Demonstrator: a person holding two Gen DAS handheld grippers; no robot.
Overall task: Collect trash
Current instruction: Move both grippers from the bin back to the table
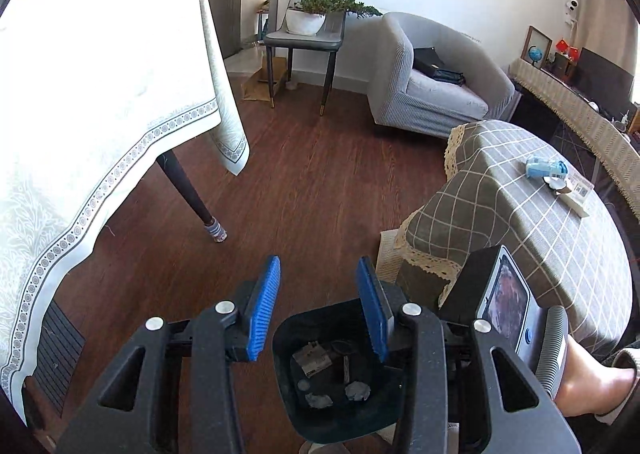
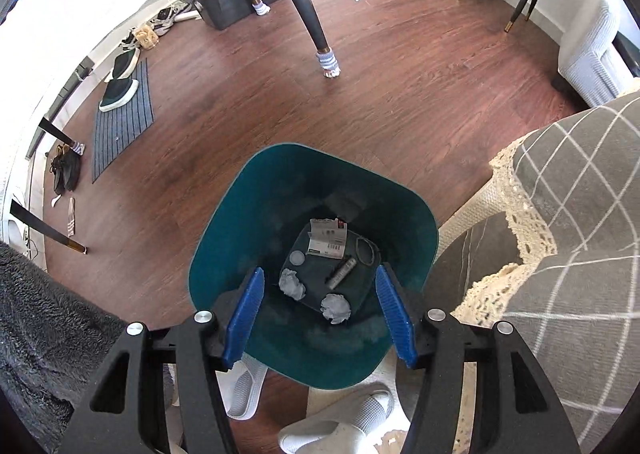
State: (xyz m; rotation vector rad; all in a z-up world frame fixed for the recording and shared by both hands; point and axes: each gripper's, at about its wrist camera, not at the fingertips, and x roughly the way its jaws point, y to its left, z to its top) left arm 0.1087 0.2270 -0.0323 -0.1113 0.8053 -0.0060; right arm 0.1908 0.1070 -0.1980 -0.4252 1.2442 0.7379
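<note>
A teal bin [image 2: 280, 182] stands on the wood floor beside a round table with a checked cloth [image 2: 580, 190]. Inside it lie two crumpled paper balls [image 2: 292, 283], a printed card [image 2: 328, 240], a small dark tube [image 2: 341, 273] and a rubber band [image 2: 367, 250]. My right gripper [image 2: 320, 270] hangs over the bin's mouth, open, nothing between its blue pads. My left gripper [image 1: 319, 262] is higher, open and empty, with the bin [image 1: 288, 334] below it. On the checked table [image 1: 500, 214] lie a blue-and-white wrapper [image 1: 546, 168] and a card [image 1: 578, 190].
A table under a white cloth [image 1: 100, 114] fills the left, with its dark leg [image 1: 192, 198] on the floor. A chair bearing a plant [image 1: 308, 26] and a grey armchair [image 1: 432, 86] stand behind. White slippers [image 2: 340, 418] lie by the bin. A mat [image 2: 124, 118] and shoes are far left.
</note>
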